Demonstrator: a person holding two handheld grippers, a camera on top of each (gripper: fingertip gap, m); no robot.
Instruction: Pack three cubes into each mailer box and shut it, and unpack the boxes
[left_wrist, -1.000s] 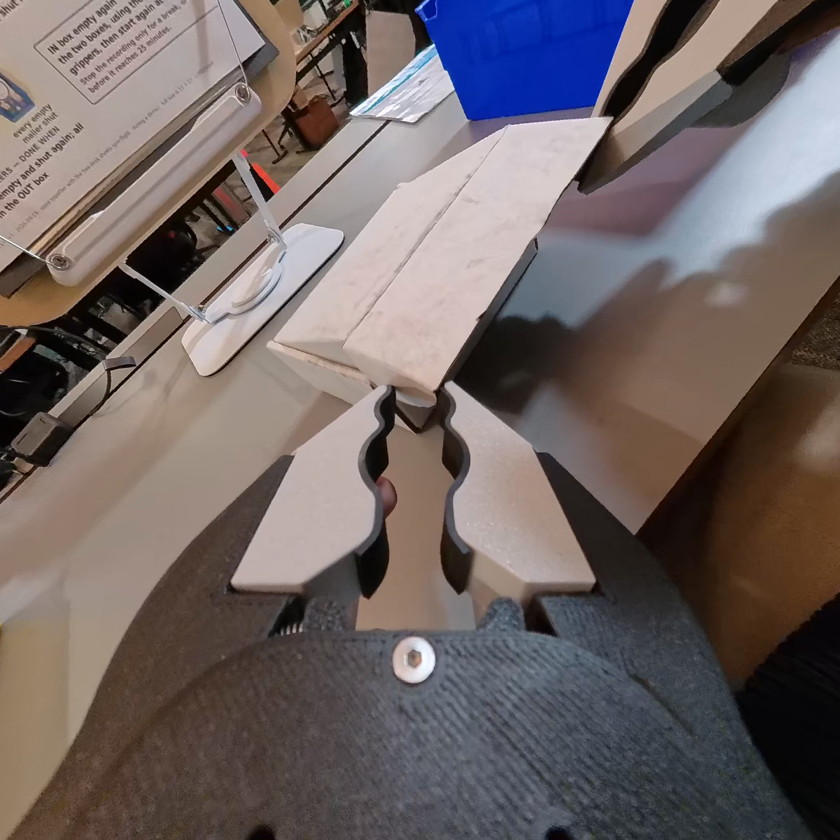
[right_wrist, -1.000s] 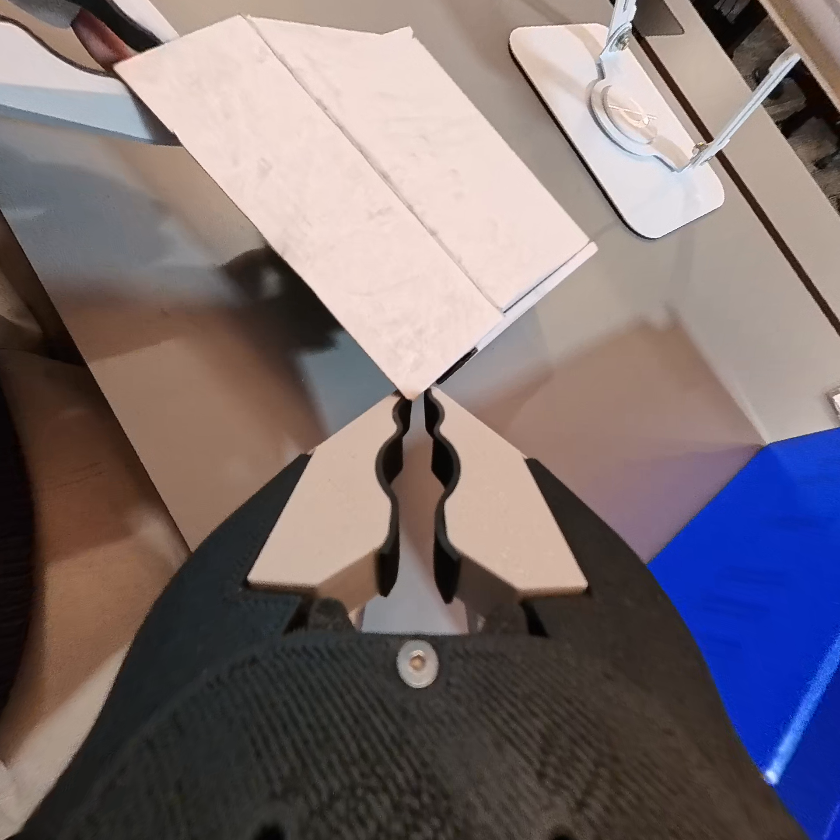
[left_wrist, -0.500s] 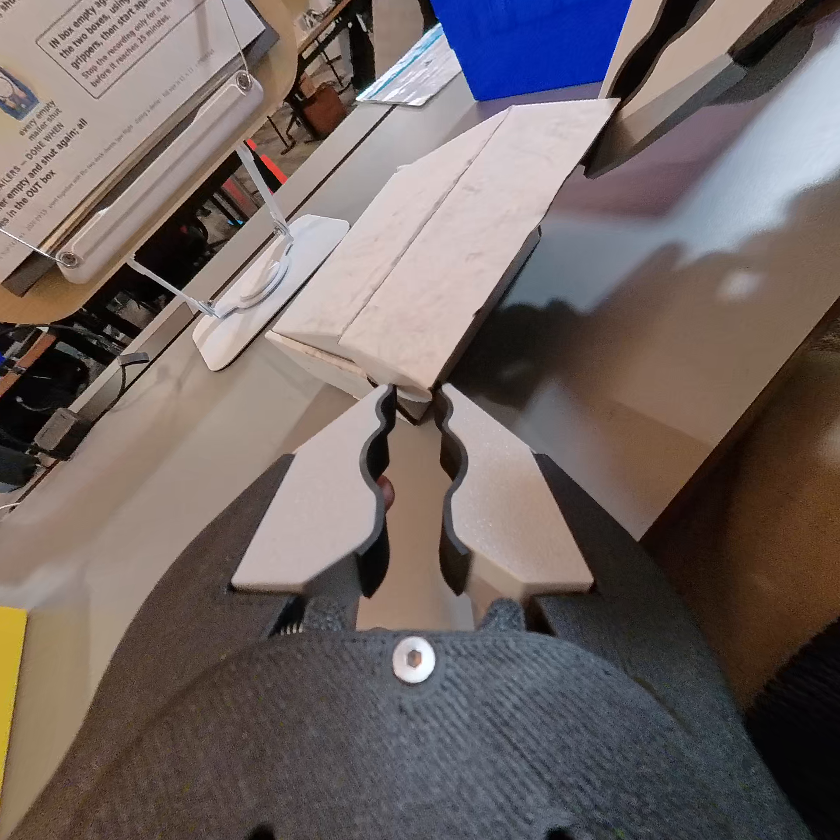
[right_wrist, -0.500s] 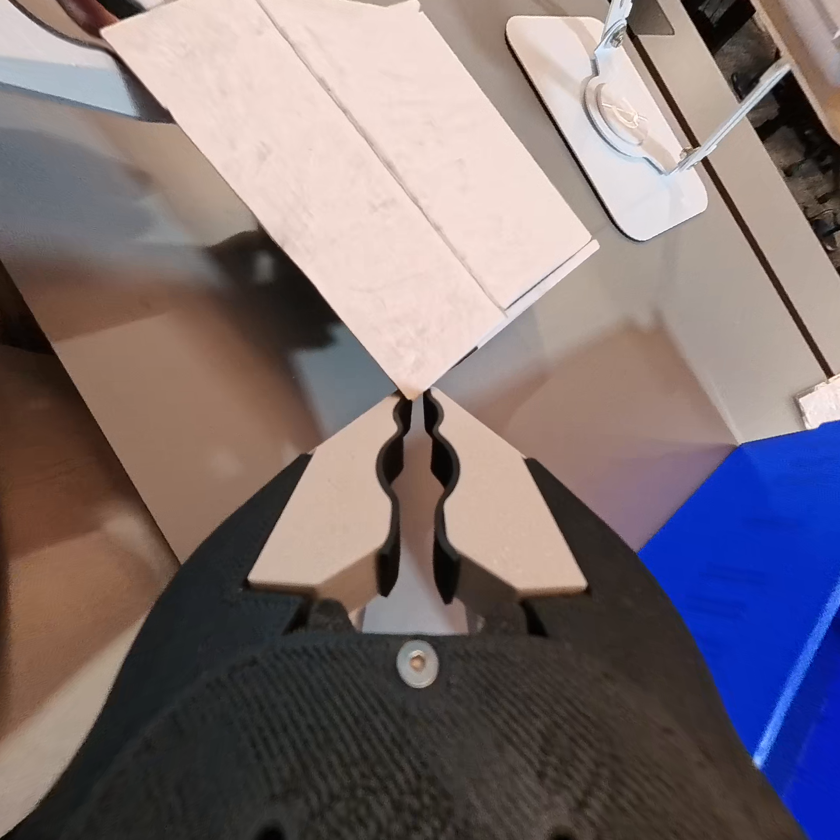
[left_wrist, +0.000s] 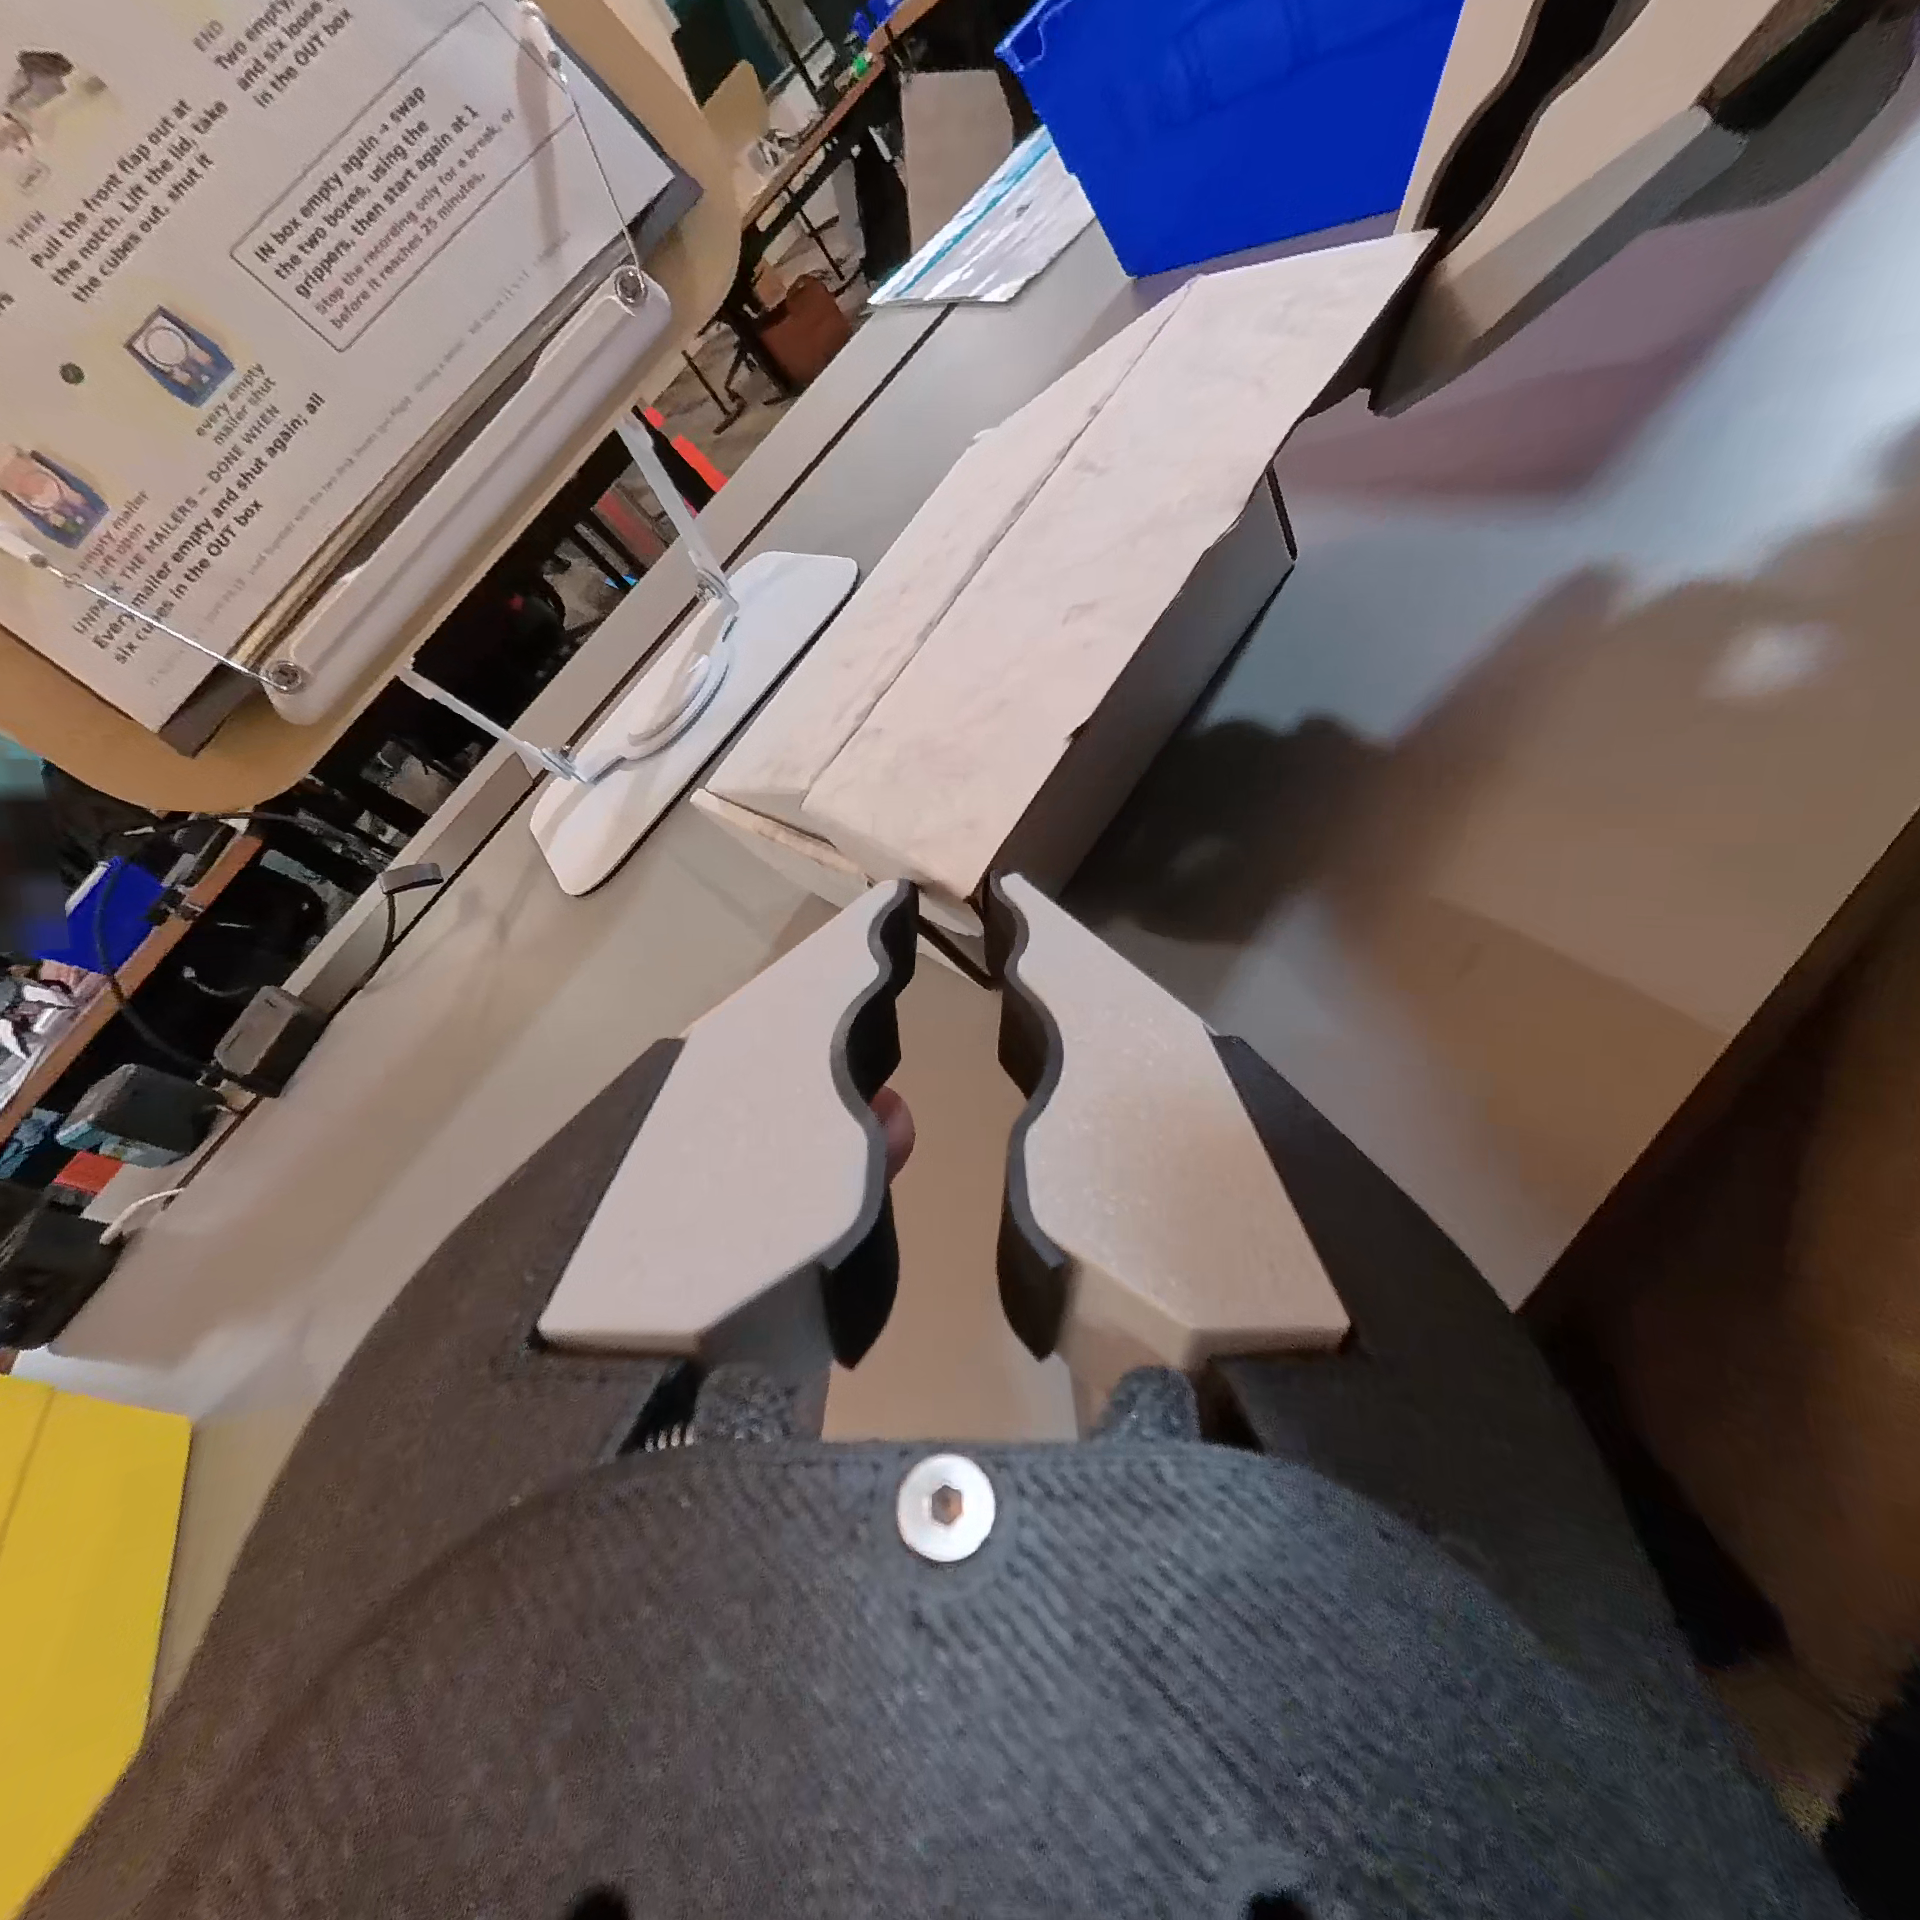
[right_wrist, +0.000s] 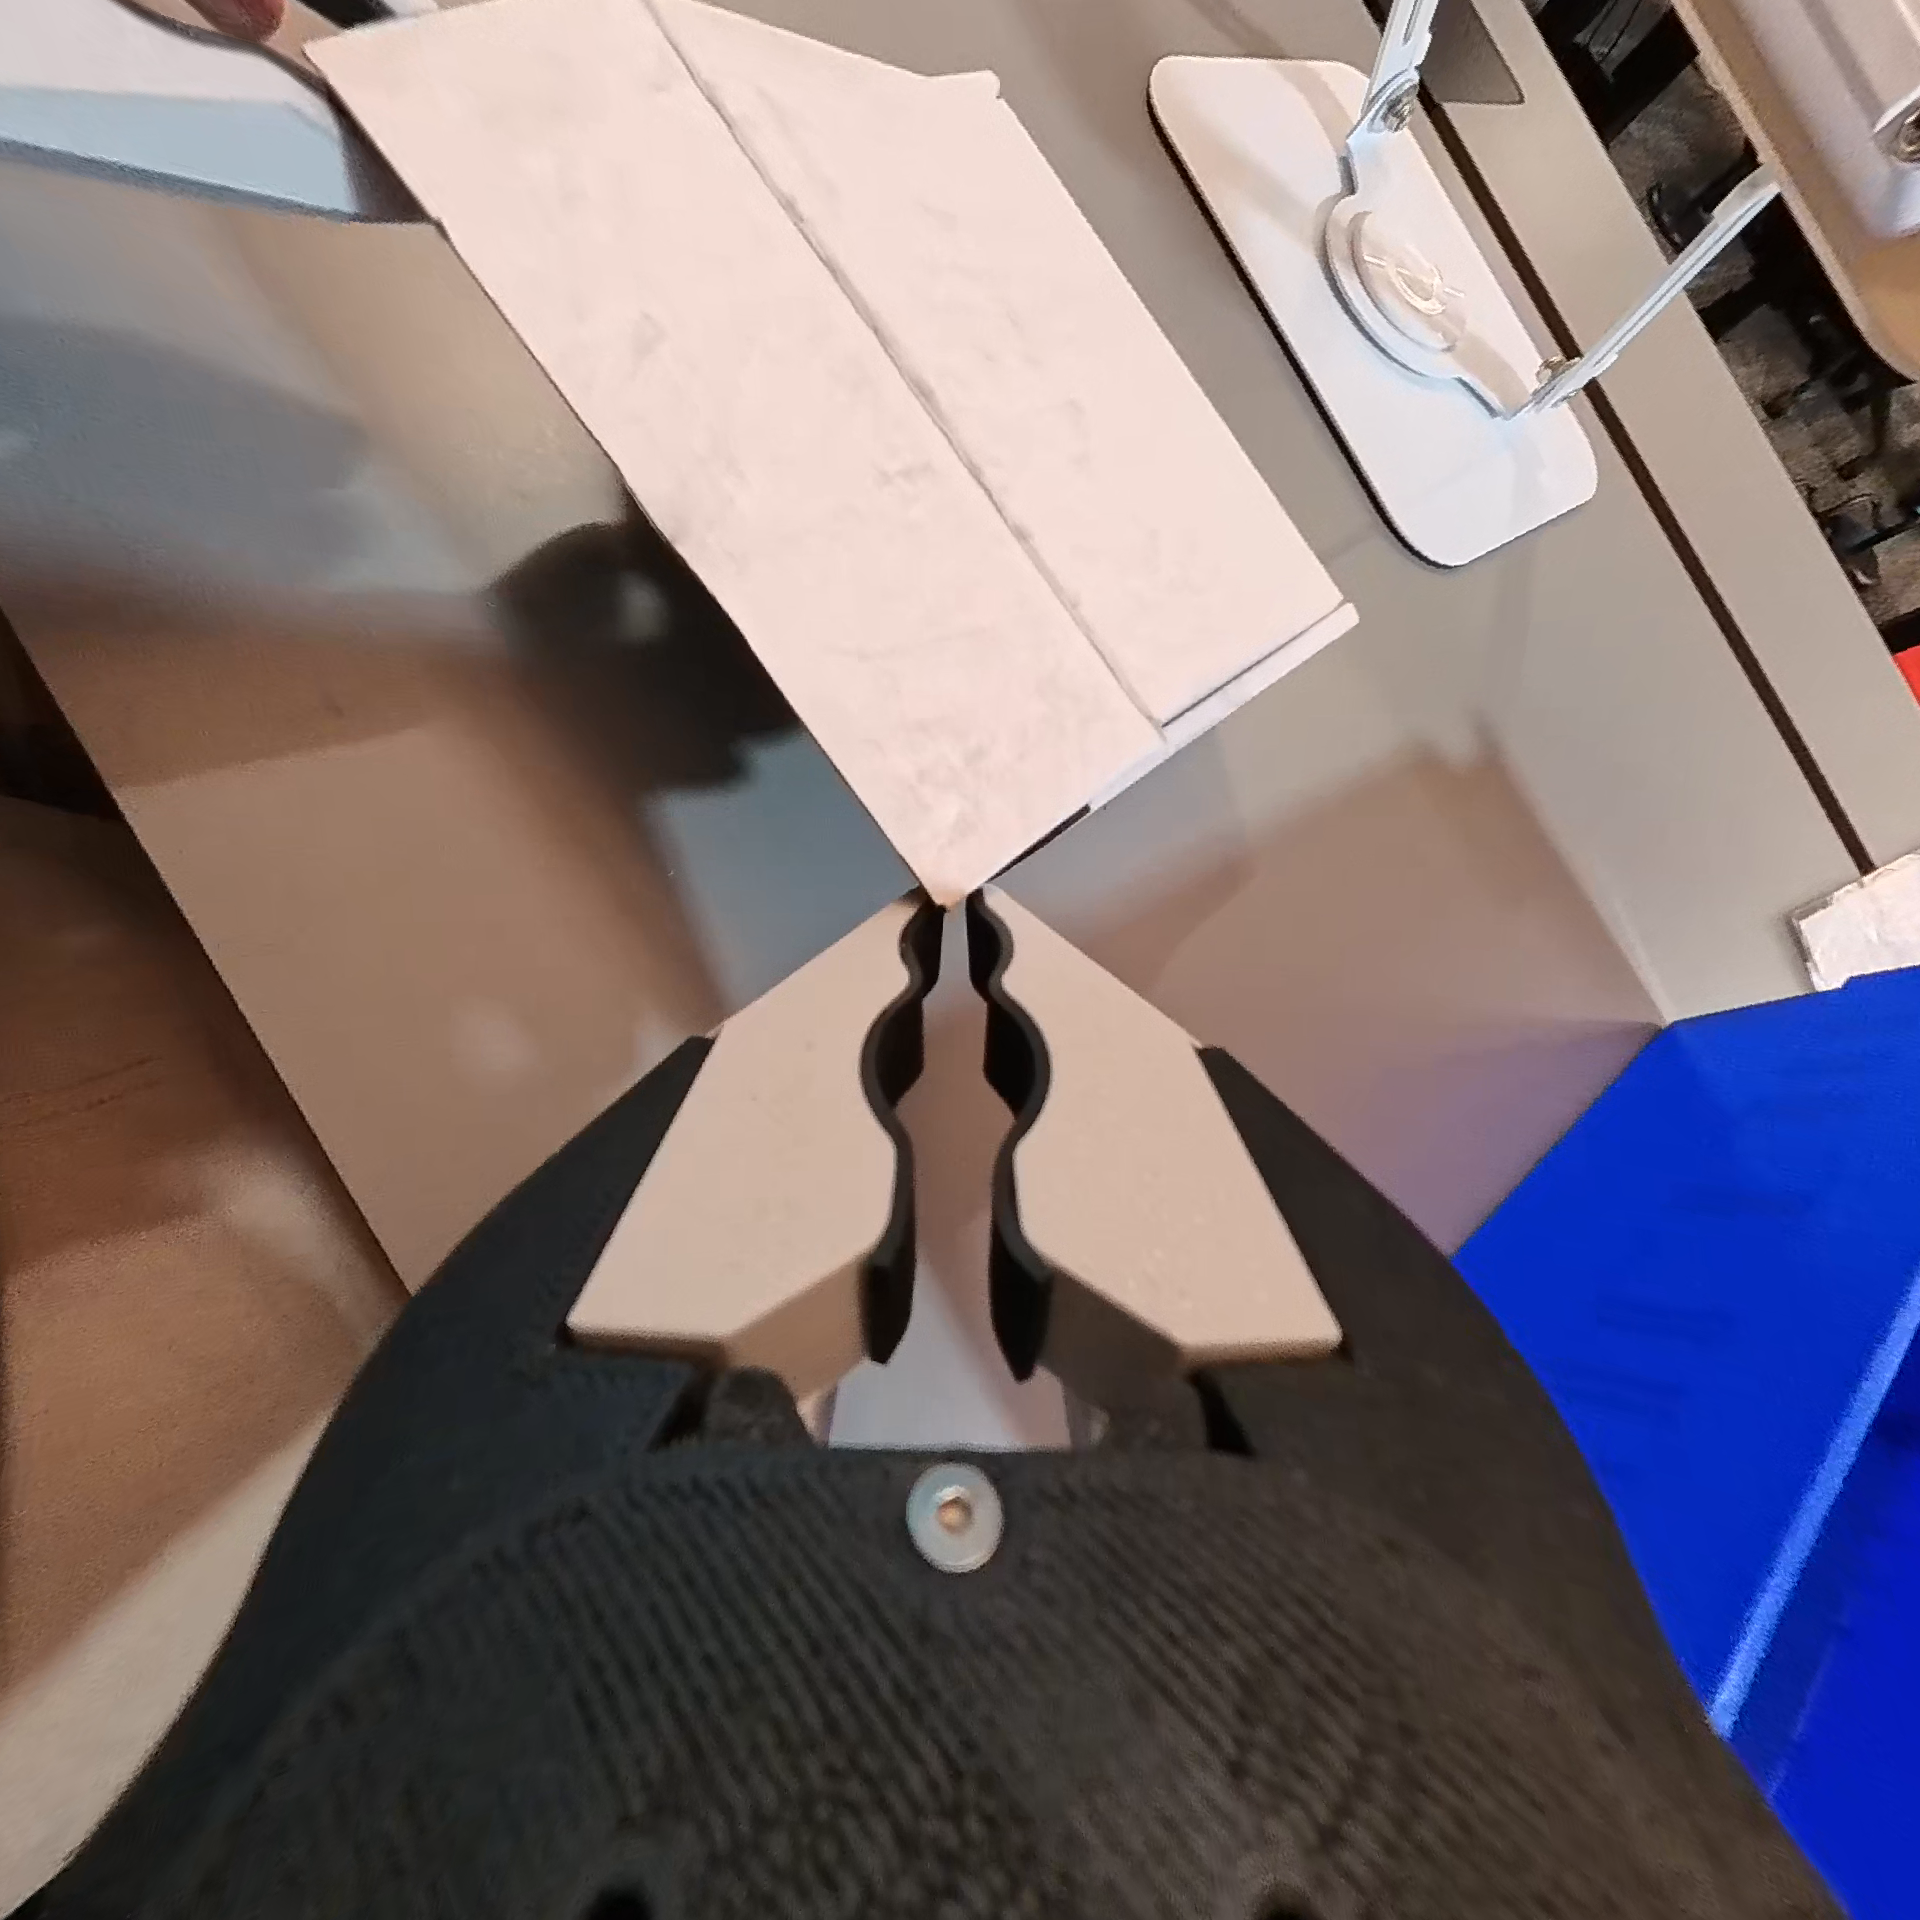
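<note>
A pale grey table (left_wrist: 1558, 727) runs through a workshop, with more tables and clutter behind. On it, a white mailer box (left_wrist: 1049, 623) with a scuffed lid is held between two grippers at opposite corners. The left gripper (left_wrist: 951, 899) is clamped on the near corner of the box lid, its fingers narrowly parted around the cardboard edge. The right gripper (right_wrist: 951, 914) pinches the opposite corner, jaws almost together; whether the box rests on the table or is raised slightly off it is hard to tell. Just beyond the box stands a white document stand (left_wrist: 686, 717) holding an instruction sheet (left_wrist: 260, 312). A blue bin (right_wrist: 1714, 1299) sits near the right gripper.
</note>
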